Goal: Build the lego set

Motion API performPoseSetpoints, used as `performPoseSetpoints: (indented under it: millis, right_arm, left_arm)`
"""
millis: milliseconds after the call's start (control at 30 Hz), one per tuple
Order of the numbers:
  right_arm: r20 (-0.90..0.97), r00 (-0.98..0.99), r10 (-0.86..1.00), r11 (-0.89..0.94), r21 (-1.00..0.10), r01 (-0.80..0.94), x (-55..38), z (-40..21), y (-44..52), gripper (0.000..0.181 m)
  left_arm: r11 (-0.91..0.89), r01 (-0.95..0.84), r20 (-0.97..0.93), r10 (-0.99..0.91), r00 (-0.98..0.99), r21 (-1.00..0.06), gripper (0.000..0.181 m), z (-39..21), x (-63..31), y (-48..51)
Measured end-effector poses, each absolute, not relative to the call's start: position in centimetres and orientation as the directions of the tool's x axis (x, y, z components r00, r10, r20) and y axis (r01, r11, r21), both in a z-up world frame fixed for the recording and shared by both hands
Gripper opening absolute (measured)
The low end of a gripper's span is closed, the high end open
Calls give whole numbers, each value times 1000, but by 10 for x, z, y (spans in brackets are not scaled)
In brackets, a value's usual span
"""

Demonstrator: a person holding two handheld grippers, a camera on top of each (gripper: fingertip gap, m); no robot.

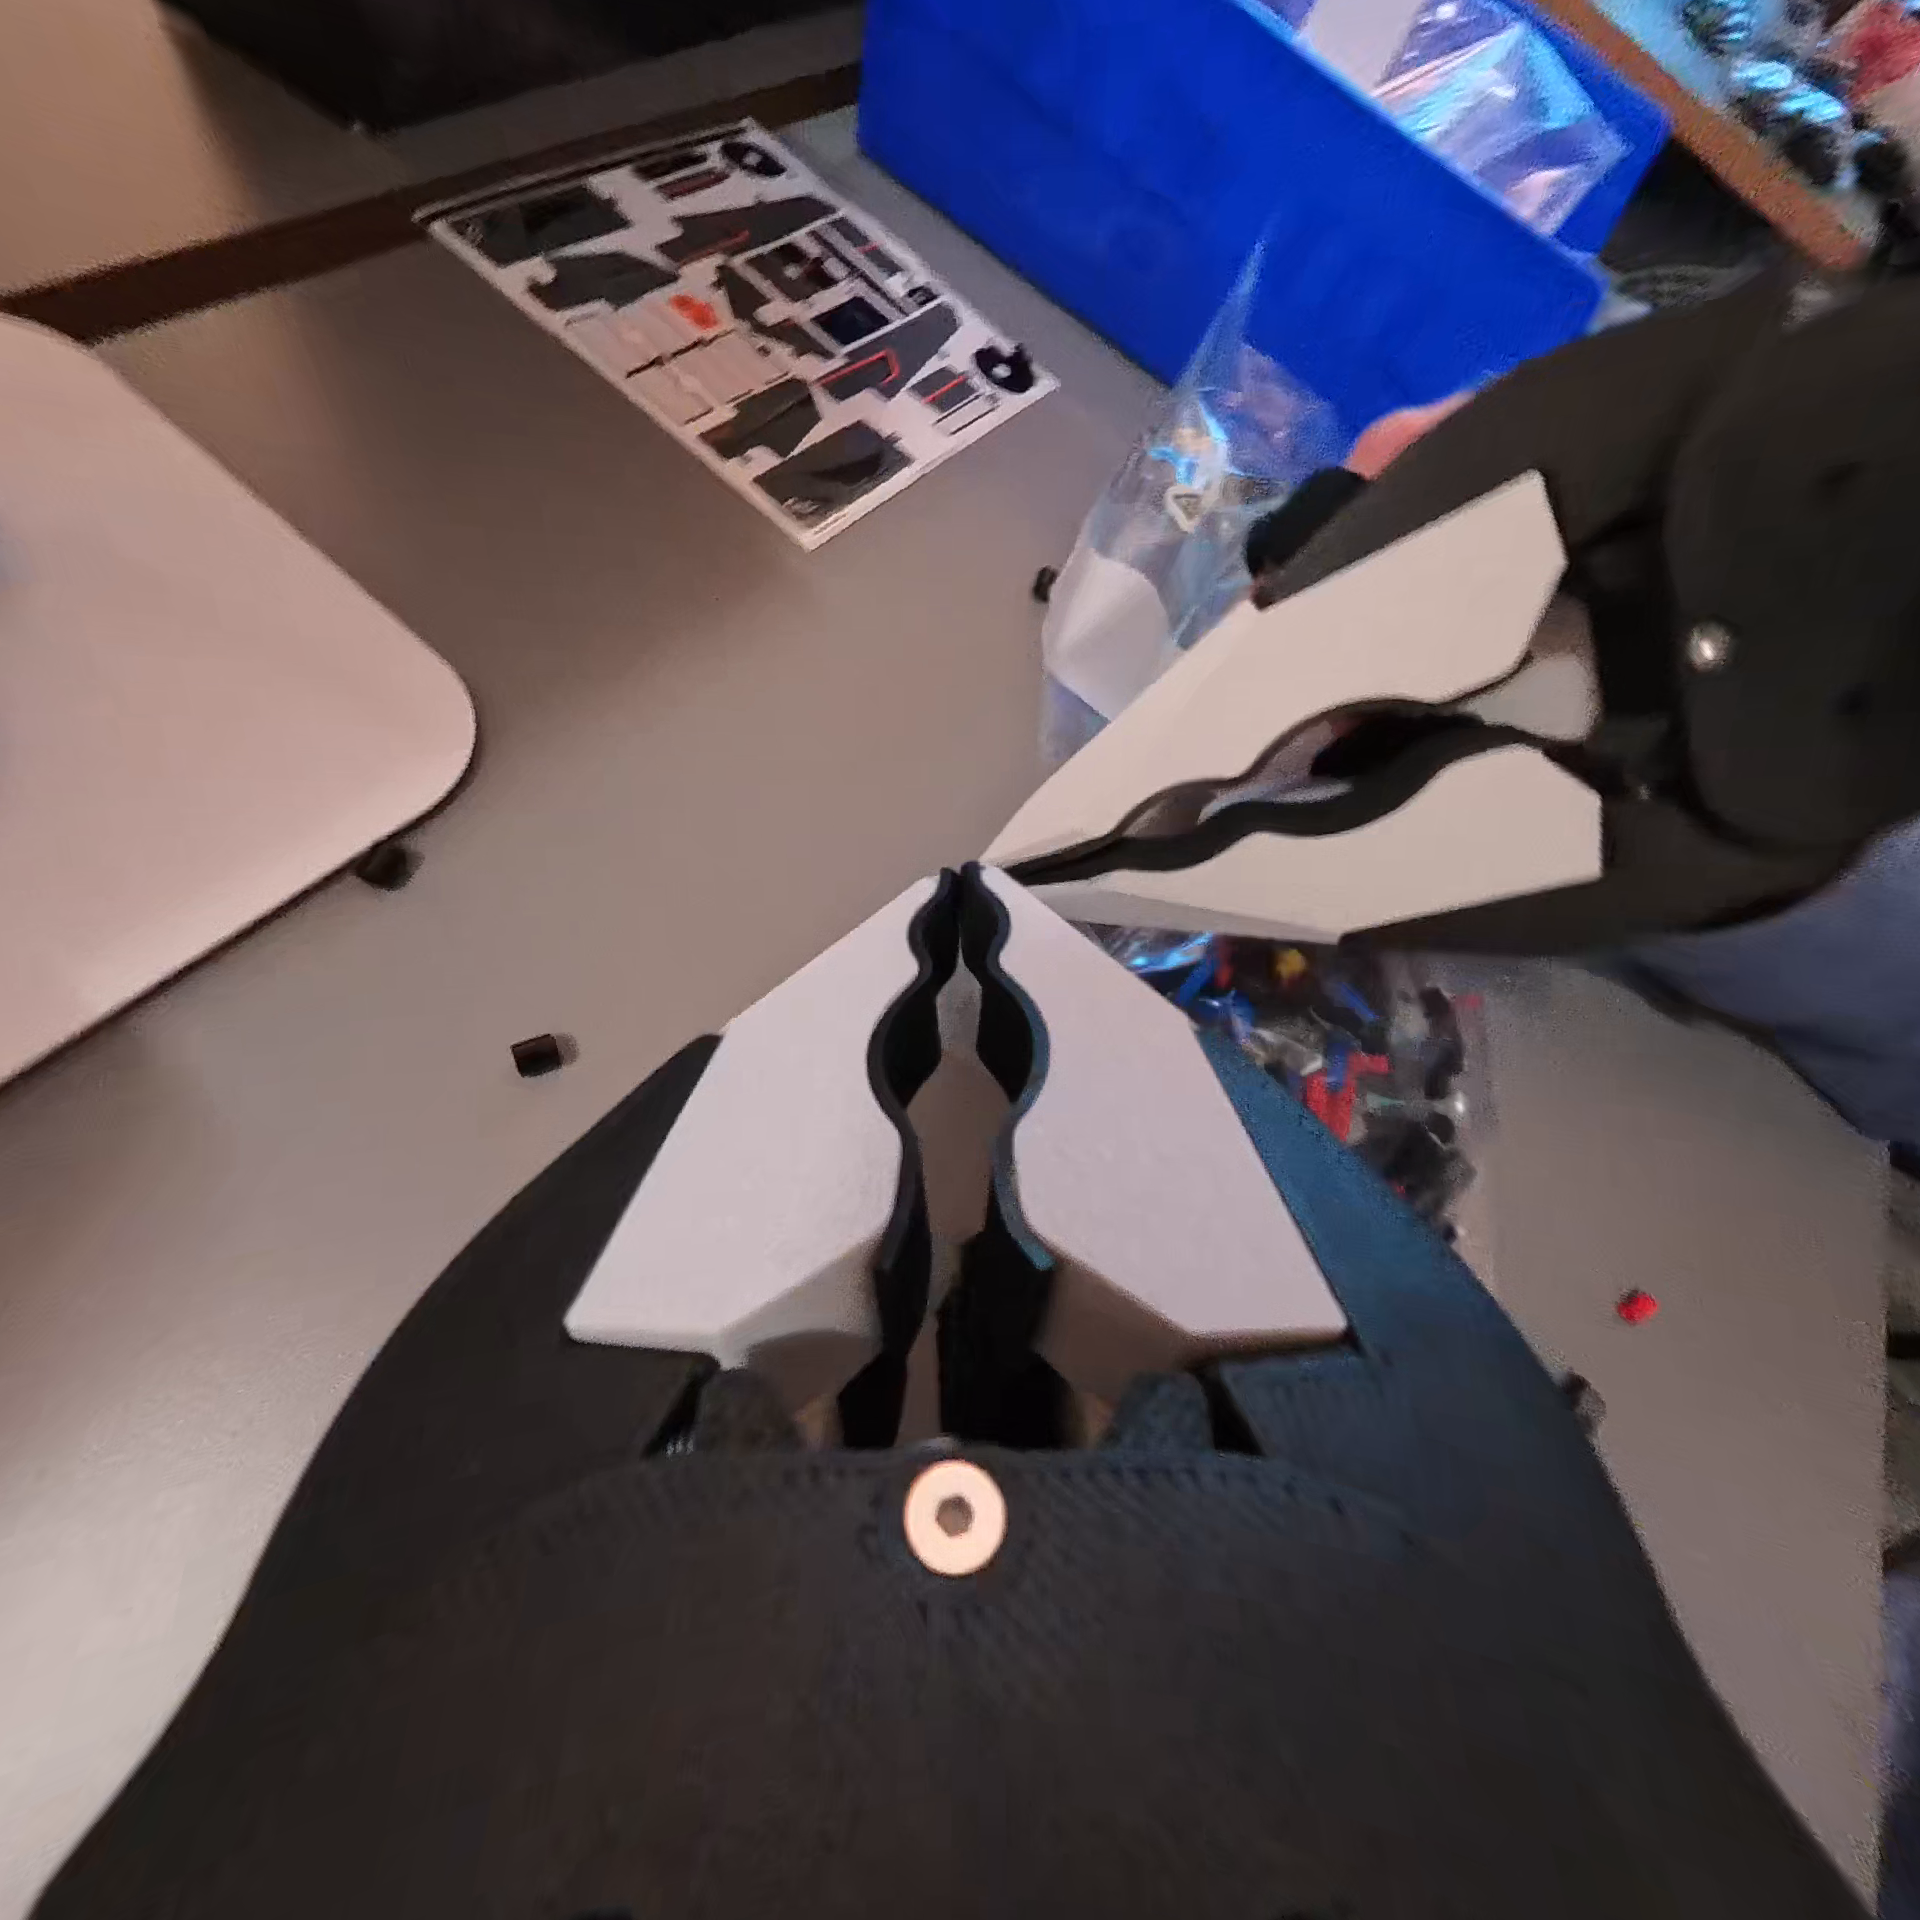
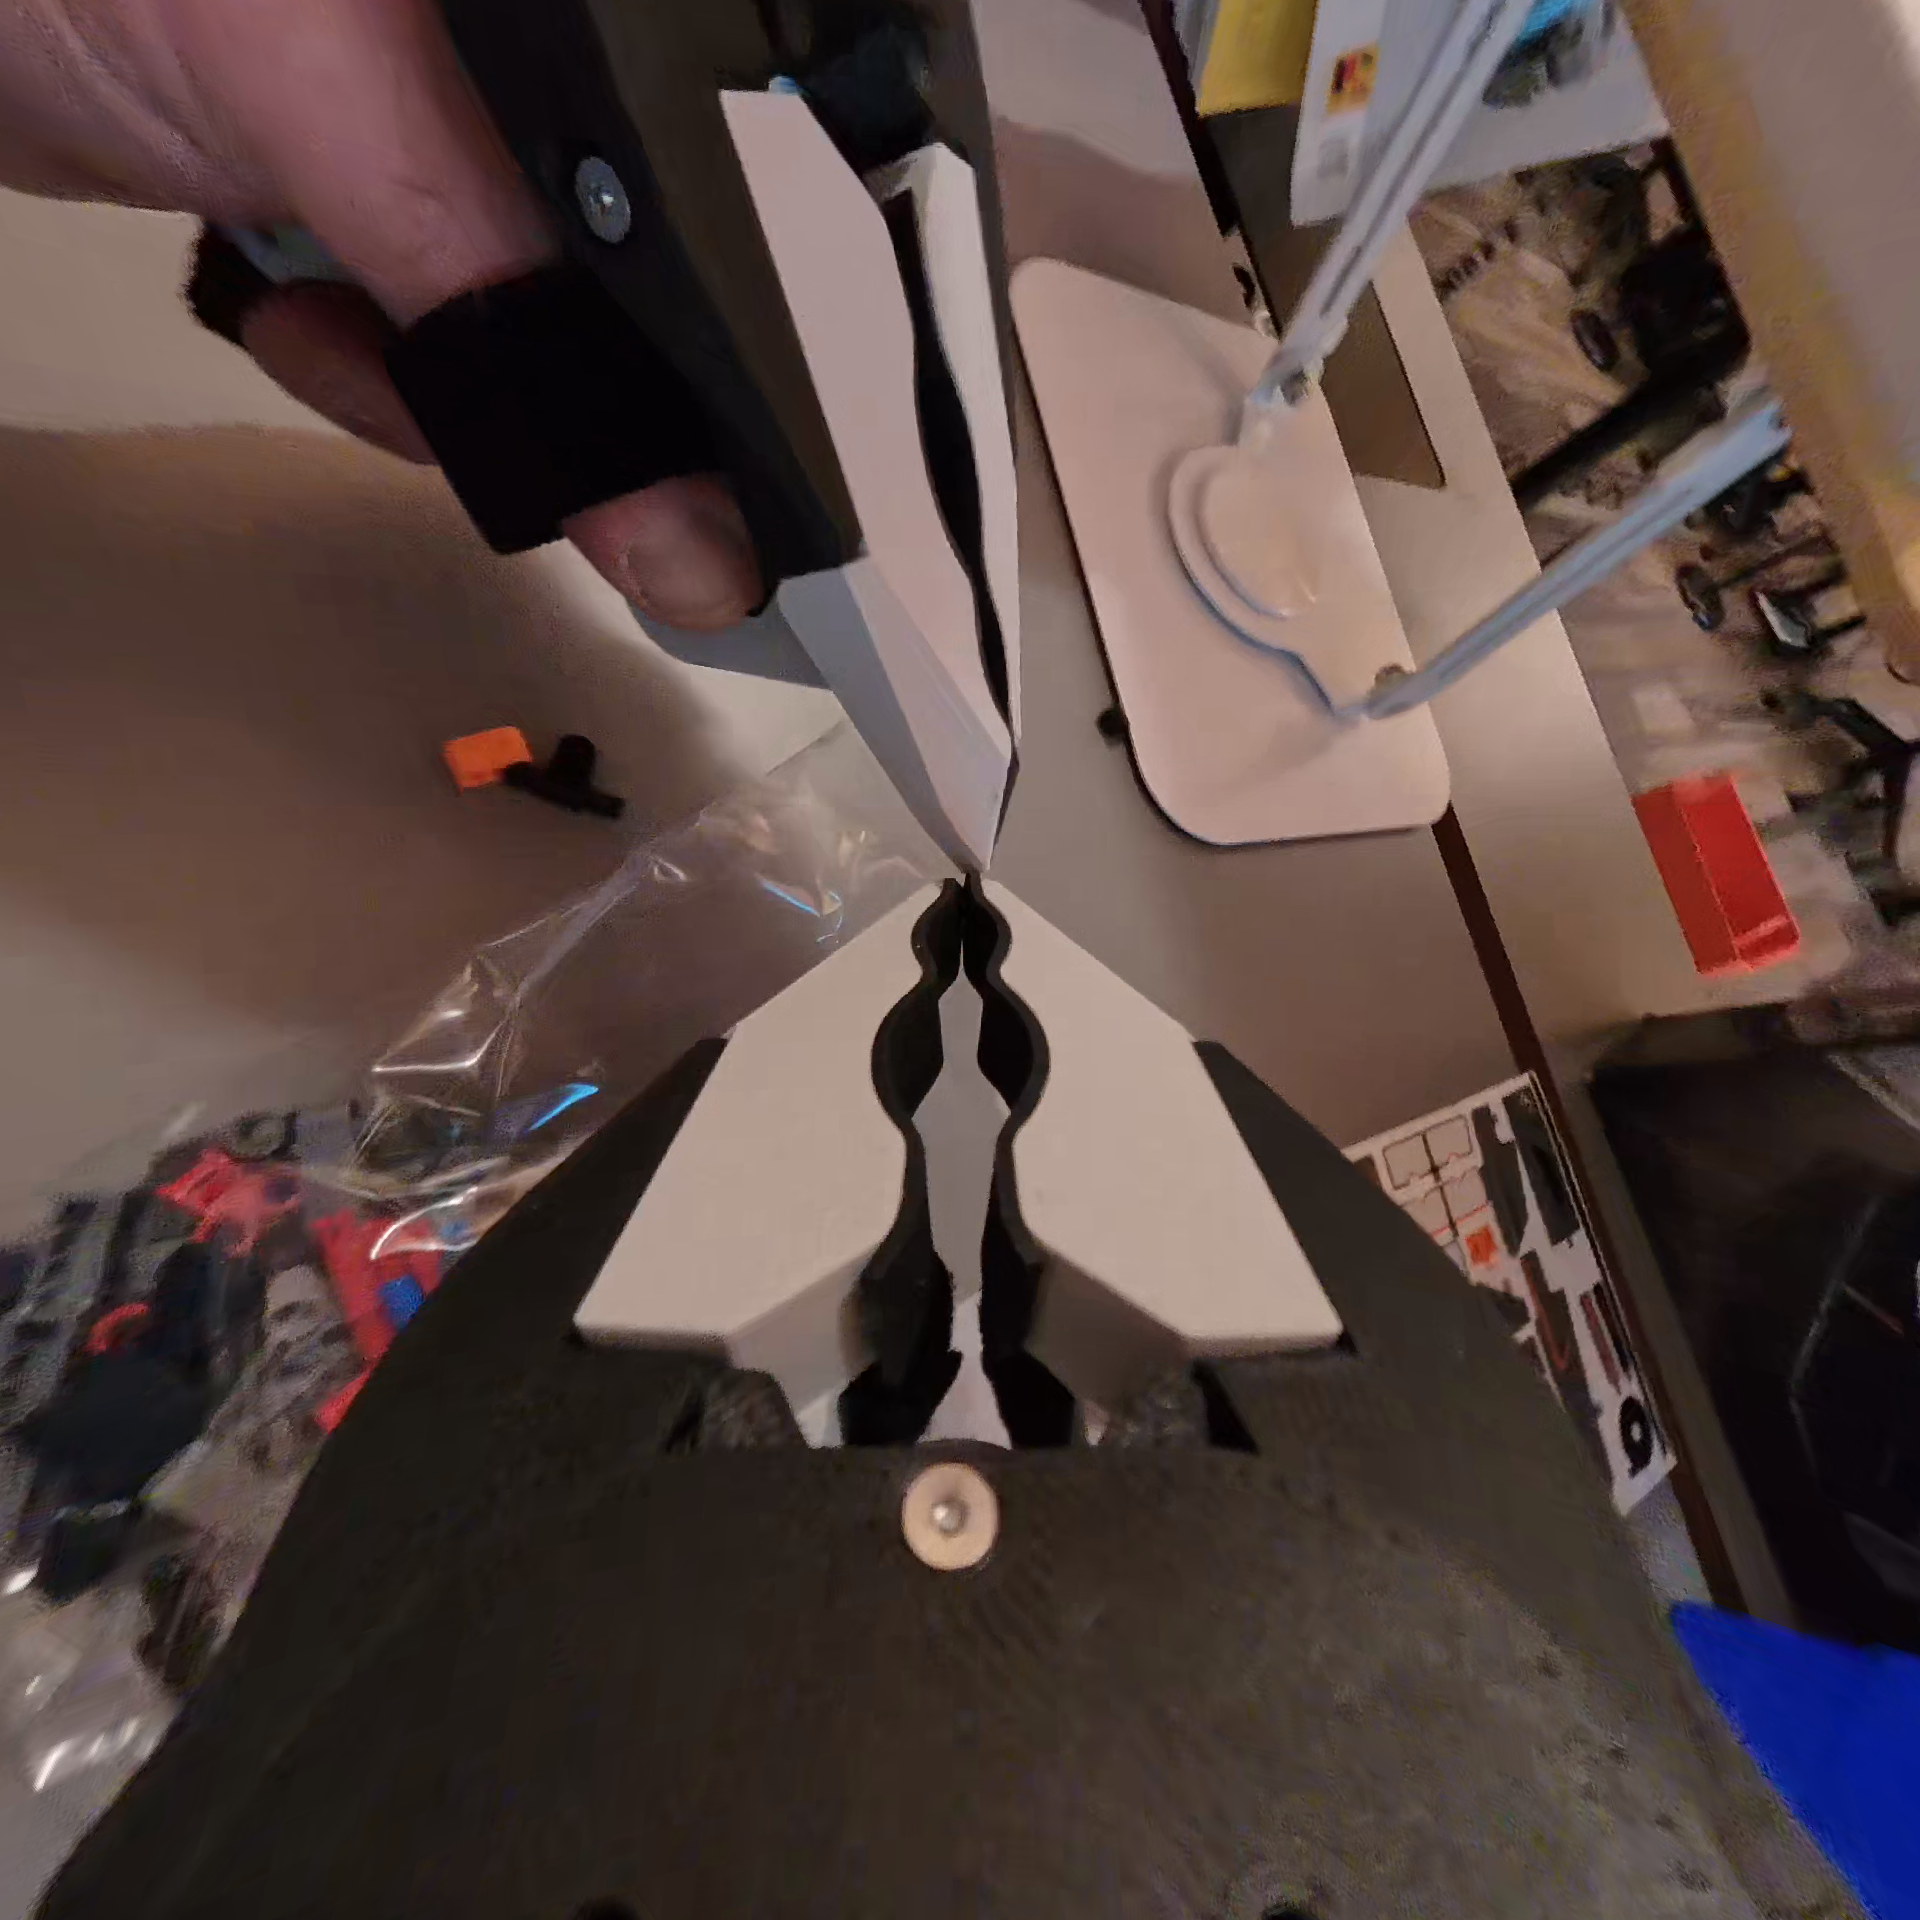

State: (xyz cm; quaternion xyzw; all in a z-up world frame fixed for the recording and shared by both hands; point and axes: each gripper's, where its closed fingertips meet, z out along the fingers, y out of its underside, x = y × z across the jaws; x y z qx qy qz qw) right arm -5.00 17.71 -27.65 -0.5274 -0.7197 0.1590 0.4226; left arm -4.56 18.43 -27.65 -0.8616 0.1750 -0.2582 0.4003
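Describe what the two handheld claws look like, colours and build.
Both match: the left claw and right claw have black, rough-textured printed bodies, white wedge-shaped fingers lined with wavy black pads, and a silver screw with washer at the centre. A black strap loops over the hand holding one.

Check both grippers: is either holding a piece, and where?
Cannot tell: left gripper and right gripper are shut, tips meeting; any piece pinched there is too small to see.

soft, warm indoor light. both views are smeared by motion blur, worst around the clear plastic bag, where blue-white glare streaks its folds. wide-angle bending curves the edges; shadows on the table stay faint.
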Motion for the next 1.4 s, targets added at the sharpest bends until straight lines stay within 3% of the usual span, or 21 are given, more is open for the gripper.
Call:
performPoseSetpoints:
  millis: [33, 200, 233, 300, 367, 500, 700, 933, 1133, 1400]
  right_arm:
    - [450, -58, 891, 381, -674, 633, -51, -282, 181, 0]
    - [501, 49, 864, 329, -636, 698, -50, -309, 200, 0]
    - [481, 47, 875, 324, -657, 681, -52, -308, 195, 0]
    - [476, 39, 878, 336, -674, 658, -59, -306, 180, 0]
    - [478, 39, 878, 330, -661, 674, -56, -310, 184, 0]
    - [354, 97, 930, 226, -760, 610, -31, -292, 189, 0]
    - [337, 73, 939, 236, -783, 576, -11, -277, 177, 0]
    - [329, 24, 944, 258, -782, 568, 8, -258, 159, 0]
    - [366, -11, 931, 298, -740, 603, 33, -261, 135, 0]
    - [312, 23, 950, 241, -775, 585, 64, -270, 124, 0]
  left_arm:
    - [-637, -76, 318, -480, 818, -767, 0, -282, -46, 188]
    - [-707, -42, 311, -363, 879, -706, 0, -311, -47, 207]
    - [-712, -60, 246, -319, 915, -699, 0, -321, -55, 214]
    - [-723, 5, 299, -279, 913, -690, 0, -322, -55, 224]
    - [-707, -80, 211, -314, 925, -702, 0, -322, -49, 225]
    - [-702, -16, 302, -326, 896, -712, 0, -319, -47, 220]
    - [-670, -5, 306, -346, 887, -743, 0, -309, -54, 213]
    - [-612, -40, 268, -403, 875, -790, 0, -285, -56, 213]
    - [-615, -69, 247, -413, 877, -785, 0, -286, -59, 217]
    - [-643, -67, 233, -370, 899, -763, 0, -297, -66, 225]
